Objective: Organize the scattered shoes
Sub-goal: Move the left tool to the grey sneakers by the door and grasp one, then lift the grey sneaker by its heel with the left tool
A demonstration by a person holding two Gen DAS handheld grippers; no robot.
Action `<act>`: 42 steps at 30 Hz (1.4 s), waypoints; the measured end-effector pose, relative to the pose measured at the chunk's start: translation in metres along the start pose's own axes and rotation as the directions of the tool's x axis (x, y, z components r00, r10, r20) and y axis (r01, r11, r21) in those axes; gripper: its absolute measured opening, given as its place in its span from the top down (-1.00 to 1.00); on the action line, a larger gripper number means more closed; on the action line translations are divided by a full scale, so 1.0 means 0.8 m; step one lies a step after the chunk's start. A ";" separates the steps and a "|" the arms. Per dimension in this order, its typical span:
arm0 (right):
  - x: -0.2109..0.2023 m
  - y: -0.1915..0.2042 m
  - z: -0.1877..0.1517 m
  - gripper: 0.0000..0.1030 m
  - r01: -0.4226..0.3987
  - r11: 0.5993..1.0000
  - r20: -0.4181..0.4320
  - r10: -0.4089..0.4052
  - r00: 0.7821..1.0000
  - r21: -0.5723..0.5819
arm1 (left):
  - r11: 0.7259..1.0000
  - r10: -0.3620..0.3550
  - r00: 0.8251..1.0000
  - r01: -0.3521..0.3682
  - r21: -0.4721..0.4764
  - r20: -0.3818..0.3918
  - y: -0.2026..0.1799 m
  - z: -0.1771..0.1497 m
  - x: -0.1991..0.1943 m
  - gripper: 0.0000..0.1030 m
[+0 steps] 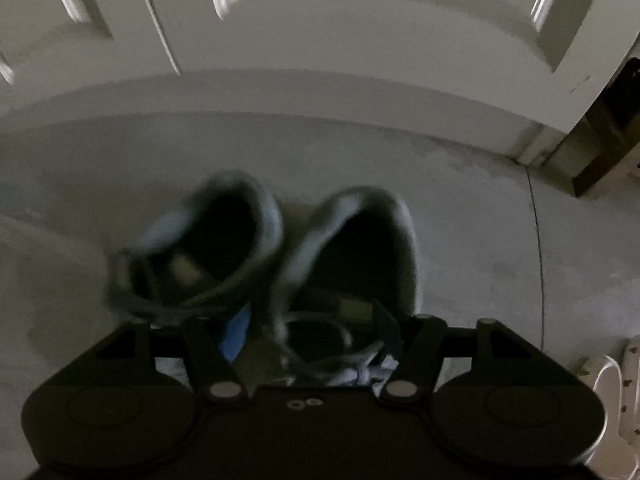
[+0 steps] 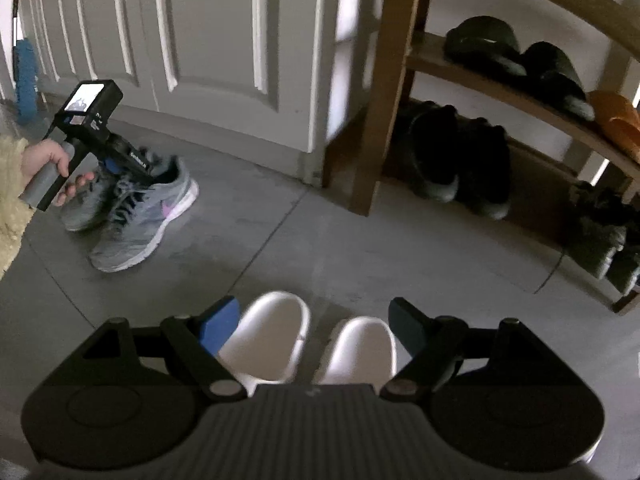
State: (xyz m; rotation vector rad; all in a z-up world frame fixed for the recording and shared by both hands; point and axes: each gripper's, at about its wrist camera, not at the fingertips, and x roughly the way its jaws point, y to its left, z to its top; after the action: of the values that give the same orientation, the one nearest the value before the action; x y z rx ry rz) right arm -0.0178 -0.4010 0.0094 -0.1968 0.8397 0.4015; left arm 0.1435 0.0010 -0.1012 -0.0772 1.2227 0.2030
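Shoes lie in two loose pairs on the floor (image 2: 340,240), and the wooden shoe rack (image 2: 500,92) stands ahead and to the right of the right hand-held gripper (image 2: 310,324), already carrying dark slippers and boots. The grey sneakers (image 2: 132,216) sit well to that gripper's left, their long axes running roughly toward the panelled door (image 2: 200,40). The left hand-held gripper (image 2: 132,170) is down among their collars — in its own blurred view the two shoe openings fill the space just ahead, but its fingers are buried, so I cannot tell whether it grips. The white slippers (image 2: 312,344) lie side by side between the right gripper's spread fingers (image 2: 218,326), toes pointing away — open, not yet closed on them. Only the right view shows the rack; the left shows the sneakers' insides.
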 end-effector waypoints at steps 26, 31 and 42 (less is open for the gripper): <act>0.004 -0.008 0.000 -0.64 -0.017 0.999 -0.008 0.017 1.000 0.037 | 0.989 0.015 0.992 -0.033 0.141 0.128 -0.032 -0.025 0.000 0.54; -0.001 -0.009 -0.001 -0.64 -0.015 0.999 0.002 0.015 1.000 0.034 | 1.000 0.012 0.995 -0.014 0.018 0.097 -0.005 -0.018 0.021 0.59; -0.005 -0.022 -0.002 -0.64 -0.017 0.996 0.006 0.017 1.000 0.085 | 0.995 -0.100 0.982 0.095 0.040 0.162 -0.027 -0.037 -0.021 0.67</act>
State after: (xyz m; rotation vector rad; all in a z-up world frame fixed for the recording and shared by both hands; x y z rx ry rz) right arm -0.0141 -0.4184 0.0113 -0.1097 0.8522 0.3809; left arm 0.1148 -0.0269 -0.0969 -0.0907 1.0551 0.1020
